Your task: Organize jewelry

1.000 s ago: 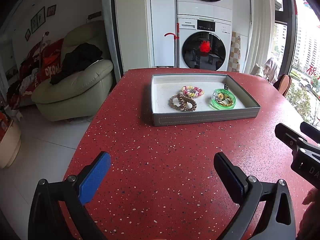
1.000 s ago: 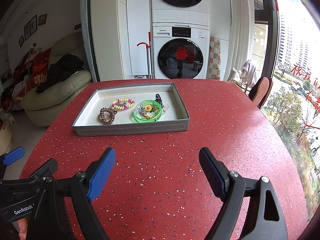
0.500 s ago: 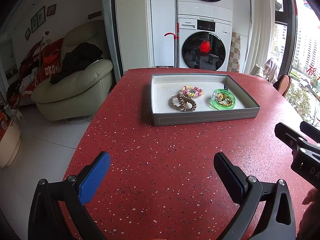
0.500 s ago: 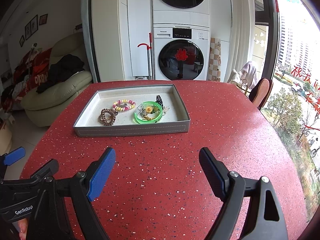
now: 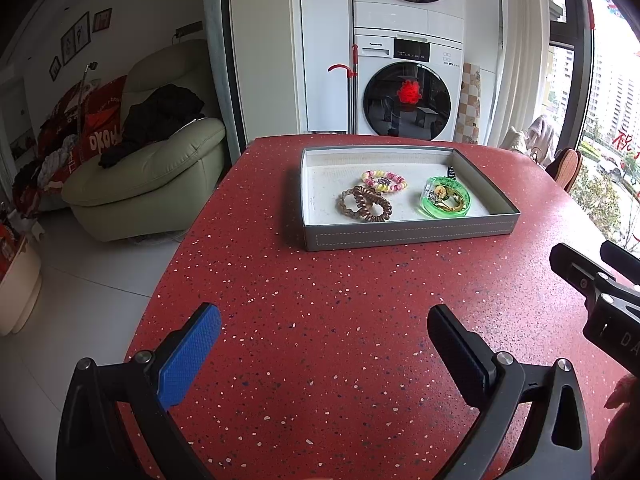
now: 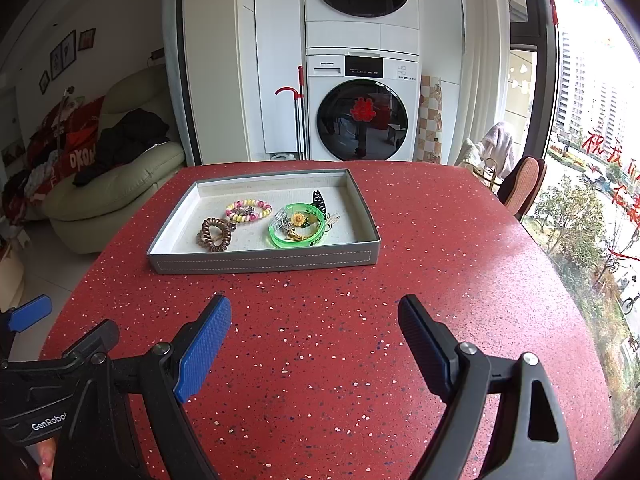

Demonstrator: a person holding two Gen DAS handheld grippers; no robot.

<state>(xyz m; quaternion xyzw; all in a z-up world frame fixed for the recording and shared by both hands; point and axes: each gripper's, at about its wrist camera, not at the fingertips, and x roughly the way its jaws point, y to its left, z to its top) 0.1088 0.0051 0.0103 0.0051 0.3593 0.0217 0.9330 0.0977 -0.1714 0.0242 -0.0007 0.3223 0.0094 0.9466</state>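
panasonic washer [image 6: 362, 120] behind; genrobot-marked left gripper [image 5: 324, 328] and right gripper [image 6: 314, 320] fingers wide, empty.

The small pieces inside the green bangle [image 6: 297, 225] are too small to be told apart. The dark clip [image 5: 451, 171] is half hidden behind it. The right gripper [image 5: 592, 280] is cut off at the right edge.
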